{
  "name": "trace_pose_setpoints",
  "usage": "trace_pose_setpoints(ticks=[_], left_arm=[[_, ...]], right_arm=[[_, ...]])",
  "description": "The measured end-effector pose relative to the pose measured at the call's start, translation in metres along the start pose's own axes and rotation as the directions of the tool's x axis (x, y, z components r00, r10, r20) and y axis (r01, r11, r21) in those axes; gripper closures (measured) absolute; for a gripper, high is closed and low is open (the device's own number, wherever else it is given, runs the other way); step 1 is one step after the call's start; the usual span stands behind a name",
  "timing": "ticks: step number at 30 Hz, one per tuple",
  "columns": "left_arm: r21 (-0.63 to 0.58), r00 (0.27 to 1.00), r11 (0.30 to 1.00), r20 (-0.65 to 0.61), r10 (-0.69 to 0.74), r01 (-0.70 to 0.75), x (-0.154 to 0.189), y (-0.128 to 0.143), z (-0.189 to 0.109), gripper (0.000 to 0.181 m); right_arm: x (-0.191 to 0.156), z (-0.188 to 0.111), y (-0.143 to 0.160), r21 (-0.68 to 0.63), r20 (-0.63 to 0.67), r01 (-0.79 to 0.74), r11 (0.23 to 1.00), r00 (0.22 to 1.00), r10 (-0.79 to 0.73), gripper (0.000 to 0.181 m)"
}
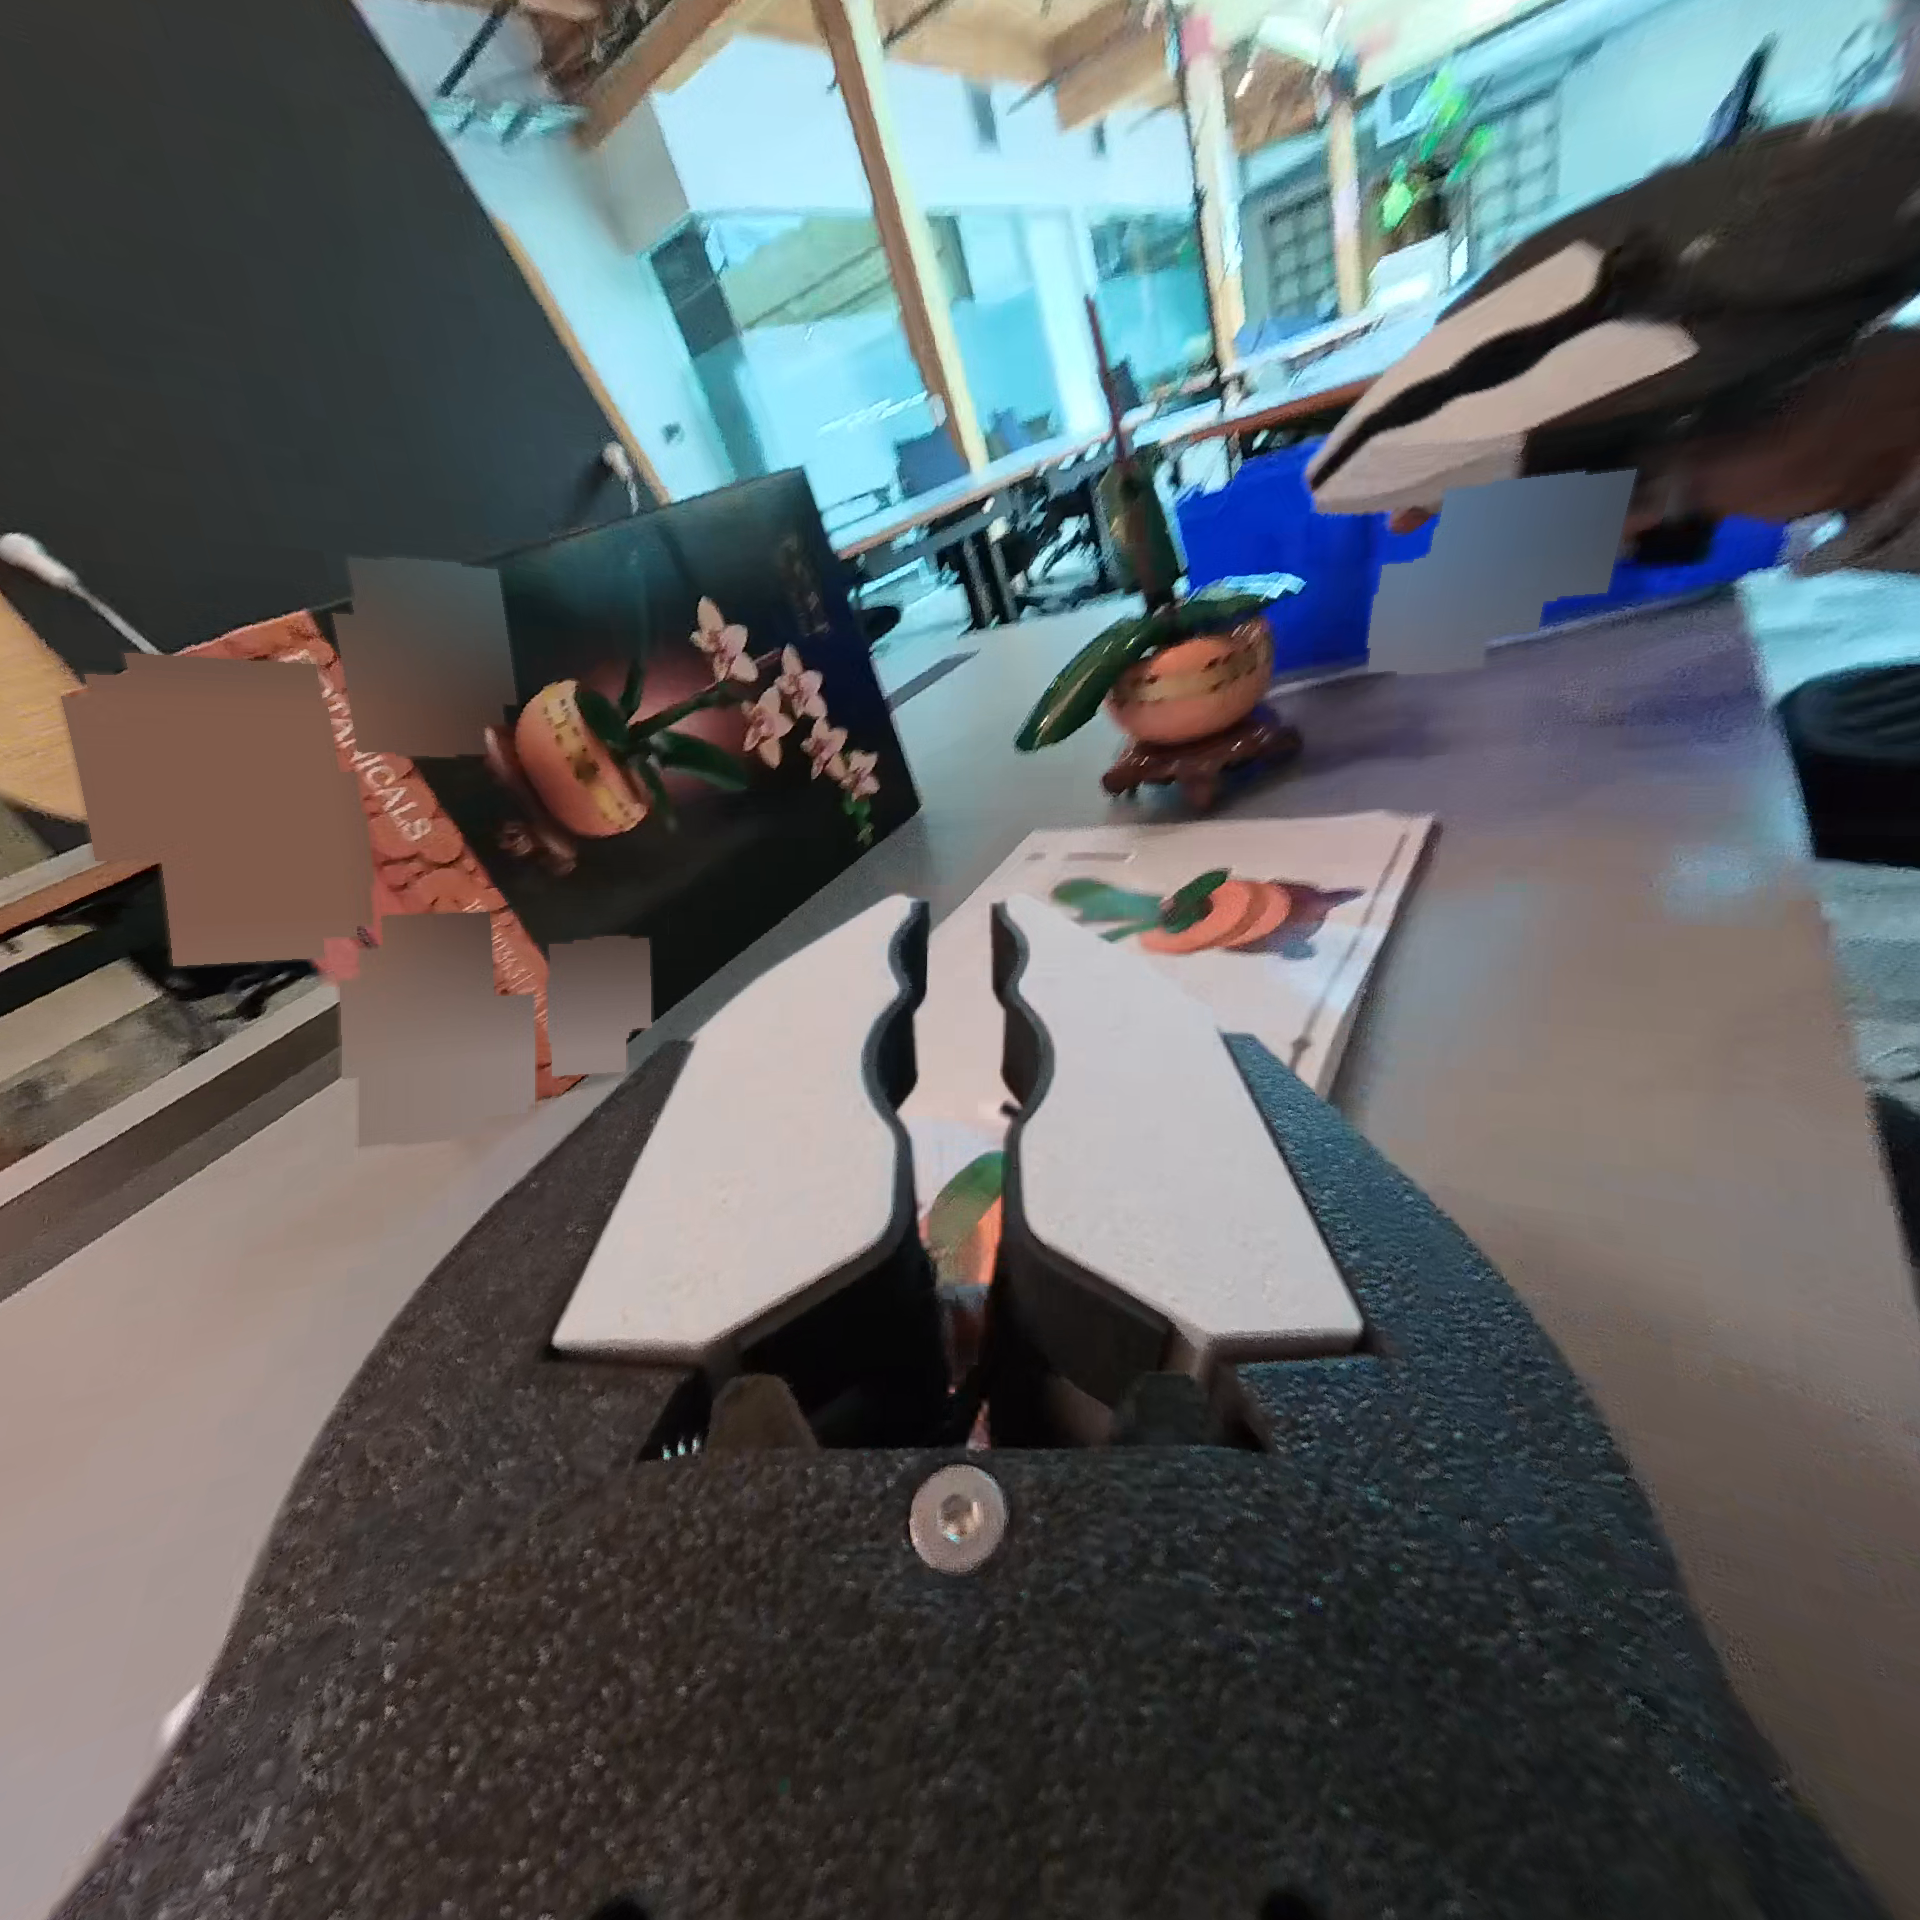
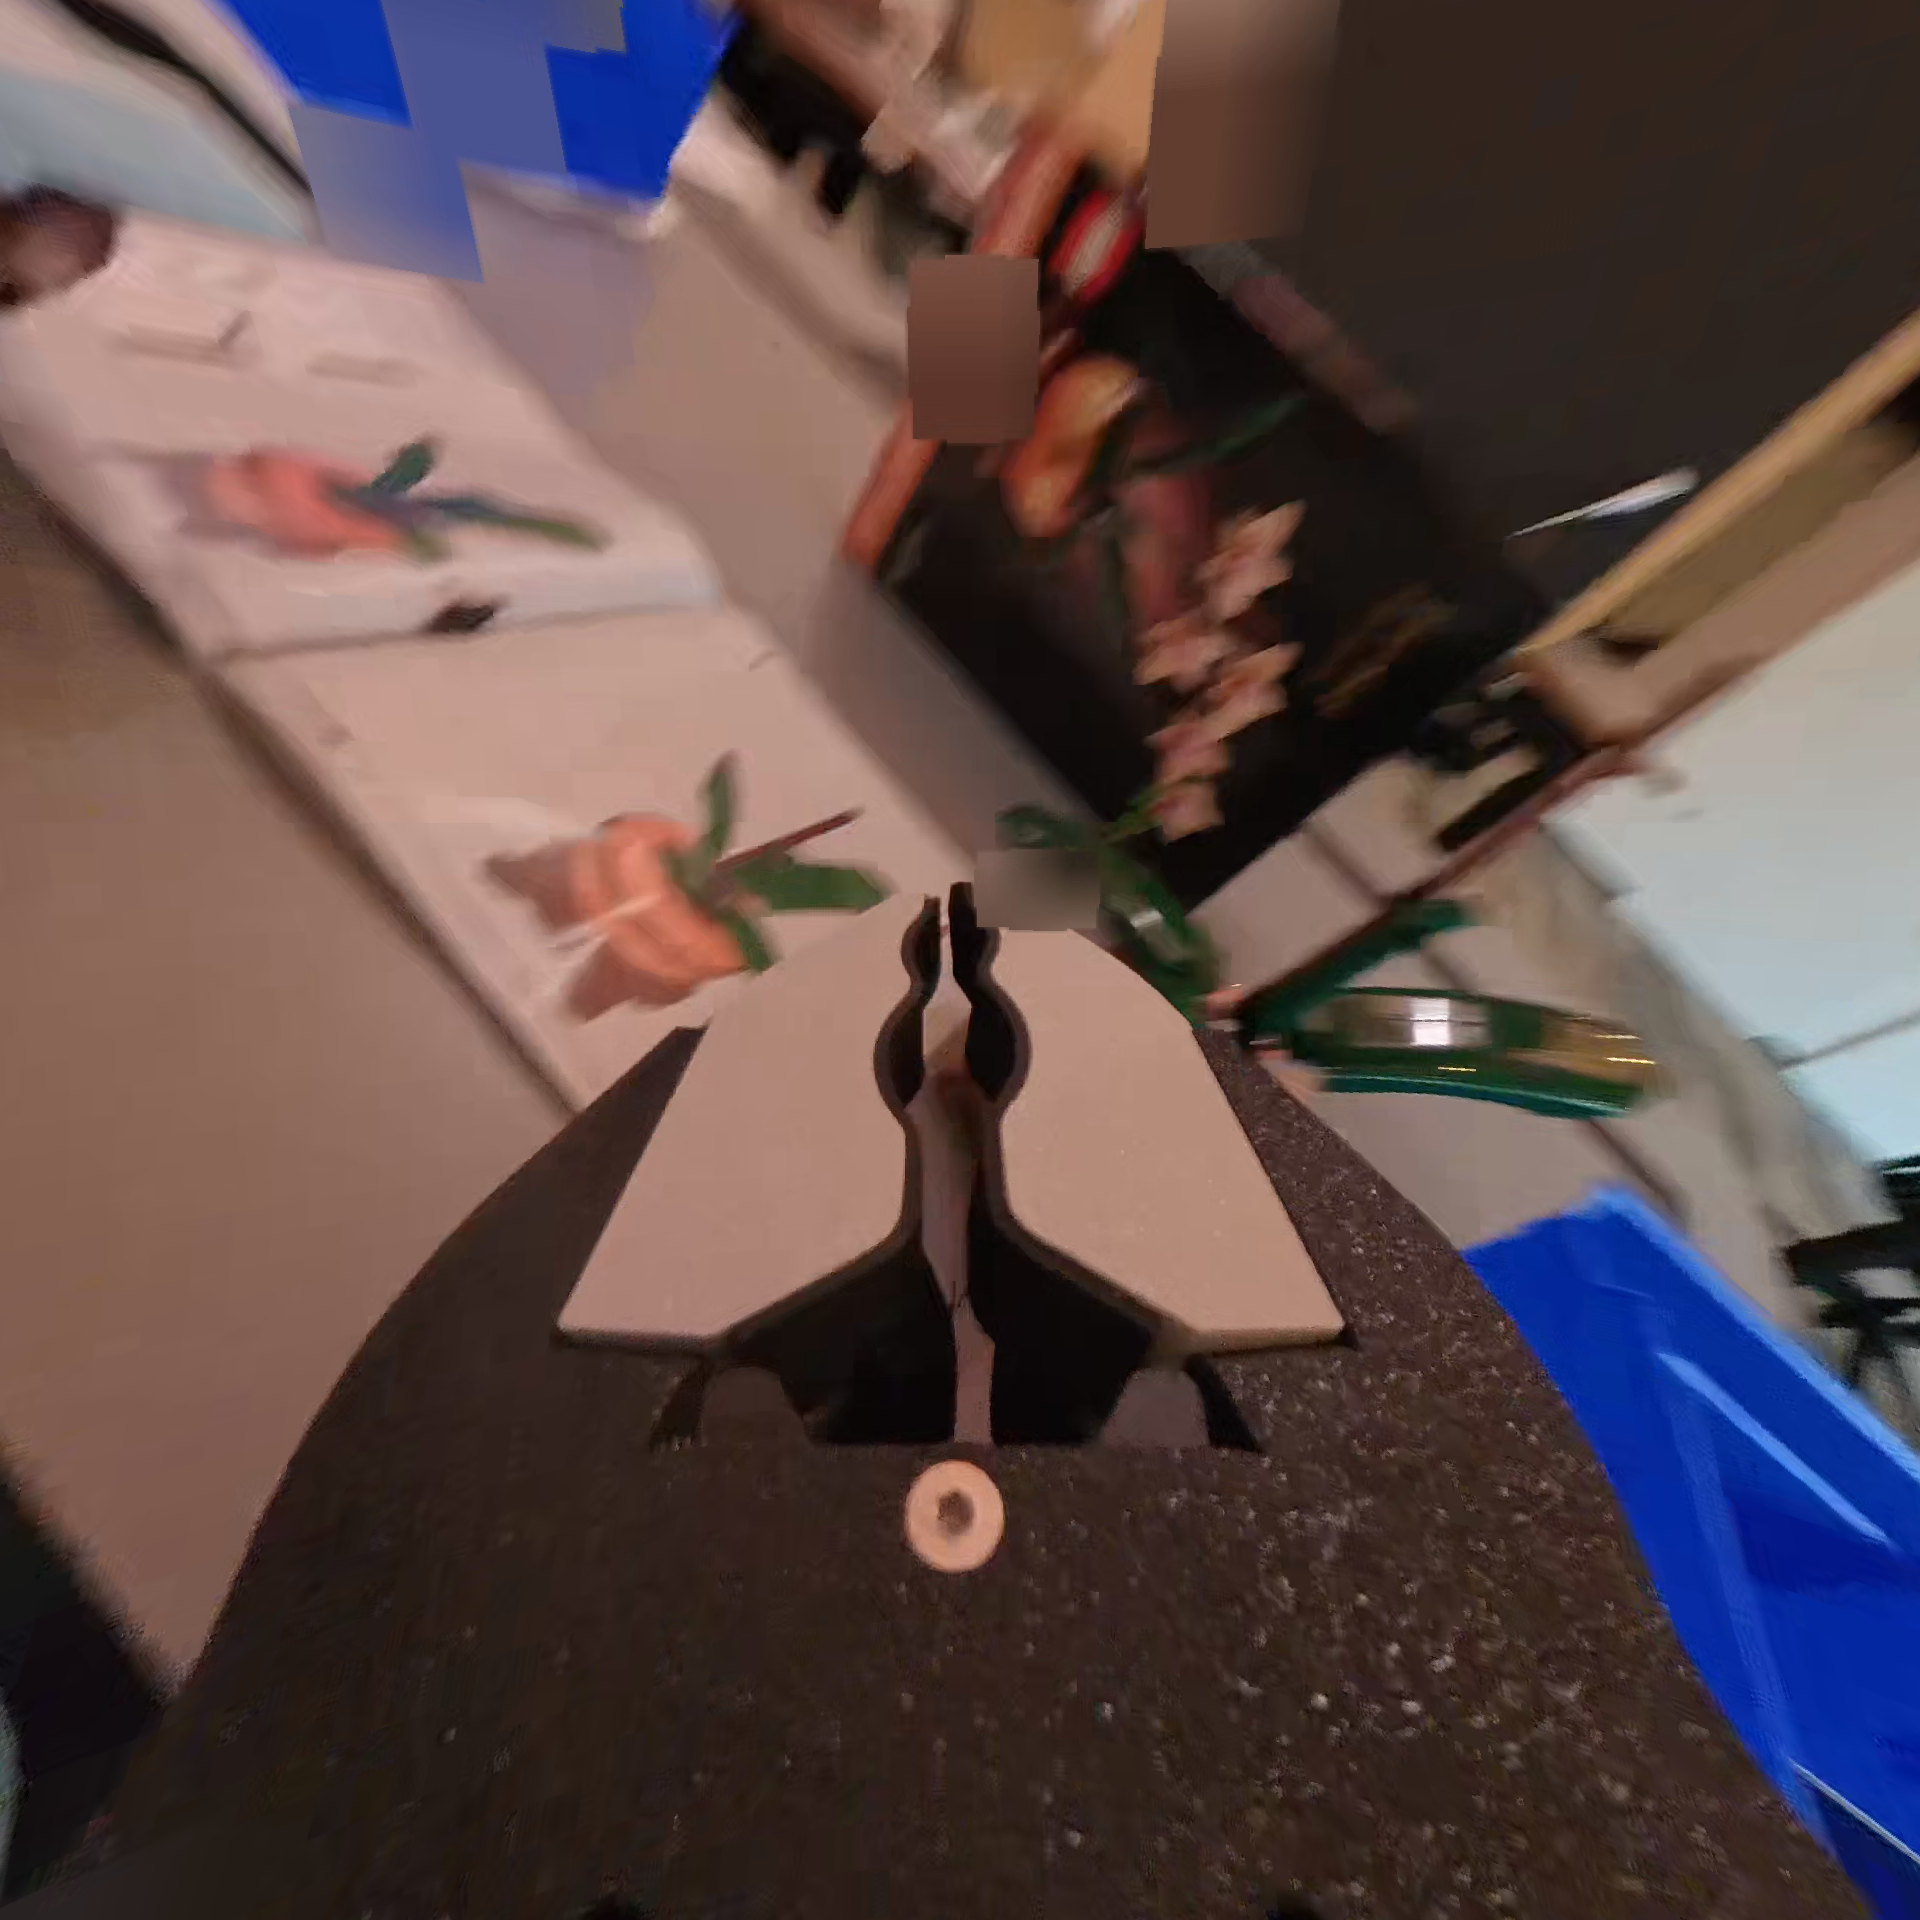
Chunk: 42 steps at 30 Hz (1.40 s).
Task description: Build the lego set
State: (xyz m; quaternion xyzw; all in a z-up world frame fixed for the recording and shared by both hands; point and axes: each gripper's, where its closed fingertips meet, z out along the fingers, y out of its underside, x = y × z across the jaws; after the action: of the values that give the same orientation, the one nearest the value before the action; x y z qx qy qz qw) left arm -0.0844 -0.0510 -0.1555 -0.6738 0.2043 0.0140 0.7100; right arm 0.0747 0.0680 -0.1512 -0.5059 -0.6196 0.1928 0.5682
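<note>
Left claw point(image 1: 958, 925), nearest the lens in the left wrist view: black textured body, two pale fingers point(image 1: 774, 1132) with a narrow gap between the tips, nothing gripped; low over the grey worktop point(image 1: 1558, 1039).

Lego box point(image 1: 665, 727), left of centre: dark, standing upright on the worktop, printed with a pink-flowered plant in an orange pot.

Instruction booklet point(image 1: 1236, 914), centre: lying open and flat just beyond the left claw's tips, pages showing orange and green build pictures.

Lego plant point(image 1: 1184, 675), the task's piece, right of centre: orange round pot on a brown stand, green leaves, a thin upright stem; stands on the worktop beyond the booklet, apart from both claws.

Blue bin point(image 1: 1278, 561): behind the plant.

Right claw point(image 1: 1351, 468), upper right: raised above the worktop. In its own blurred view the right claw point(image 2: 943, 914) has its tips almost touching; whether a small piece sits between them cannot be told.
</note>
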Motion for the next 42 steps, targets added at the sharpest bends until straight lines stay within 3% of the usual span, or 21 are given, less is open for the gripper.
trace_pose_setpoints(ticks=[3, 6, 8, 11, 15, 22, 28, 29, 32, 35, 39, 42], left_arm=[[-0.157, 0.998, 0.986, 0.009, 0.062, -0.06, 0.002, 0.019, 0.004, 0.181], [-0.394, 0.977, 0.894, -0.07, 0.204, -0.215, 0.012, 0.048, 0.003, 0.181], [-0.506, 0.948, 0.802, -0.154, 0.279, -0.318, 0.019, 0.065, -0.002, 0.181], [-0.588, 0.943, 0.74, -0.255, 0.214, -0.327, 0.033, 0.086, -0.009, 0.181], [-0.592, 0.953, 0.76, -0.28, 0.118, -0.268, 0.035, 0.09, -0.019, 0.181], [-0.584, 0.965, 0.79, -0.261, 0.031, -0.184, 0.027, 0.092, -0.034, 0.181], [-0.595, 0.962, 0.79, -0.273, -0.029, -0.145, 0.027, 0.093, -0.046, 0.181], [-0.592, 0.962, 0.792, -0.274, -0.02, -0.152, 0.026, 0.093, -0.047, 0.181], [-0.563, 0.962, 0.803, -0.271, 0.042, -0.194, 0.026, 0.09, -0.044, 0.18], [-0.522, 0.957, 0.828, -0.284, 0.057, -0.204, 0.031, 0.083, -0.039, 0.18], [-0.42, 0.94, 0.887, -0.337, 0.044, -0.192, 0.046, 0.064, -0.039, 0.179], [-0.321, 0.923, 0.933, -0.384, 0.026, -0.16, 0.055, 0.047, -0.044, 0.179]], right_arm=[[-0.032, 0.022, 0.03, -0.19, 0.129, 0.034, 0.981, 0.992, -0.009, 0.179], [-0.045, 0.035, 0.058, -0.341, 0.171, 0.105, 0.934, 0.984, -0.048, 0.18], [-0.057, 0.038, 0.07, -0.408, 0.228, 0.142, 0.902, 0.972, -0.05, 0.18], [-0.064, 0.041, 0.07, -0.411, 0.24, 0.187, 0.893, 0.966, -0.092, 0.181], [-0.064, 0.041, 0.07, -0.414, 0.221, 0.225, 0.882, 0.965, -0.142, 0.181], [-0.08, 0.043, 0.06, -0.392, 0.267, 0.157, 0.906, 0.962, -0.051, 0.181], [-0.096, 0.033, 0.055, -0.393, 0.417, 0.111, 0.913, 0.906, 0.07, 0.181], [-0.093, 0.034, 0.052, -0.396, 0.421, 0.095, 0.913, 0.903, 0.089, 0.175], [-0.089, 0.049, 0.01, -0.254, 0.438, -0.012, 0.967, 0.89, 0.126, 0.165], [-0.116, 0.068, -0.041, -0.097, 0.589, -0.103, 0.99, 0.796, 0.141, 0.162], [-0.145, 0.111, -0.033, -0.19, 0.679, 0.009, 0.982, 0.724, 0.125, 0.145], [-0.159, 0.126, -0.036, -0.19, 0.738, 0.039, 0.981, 0.664, 0.117, 0.145]])
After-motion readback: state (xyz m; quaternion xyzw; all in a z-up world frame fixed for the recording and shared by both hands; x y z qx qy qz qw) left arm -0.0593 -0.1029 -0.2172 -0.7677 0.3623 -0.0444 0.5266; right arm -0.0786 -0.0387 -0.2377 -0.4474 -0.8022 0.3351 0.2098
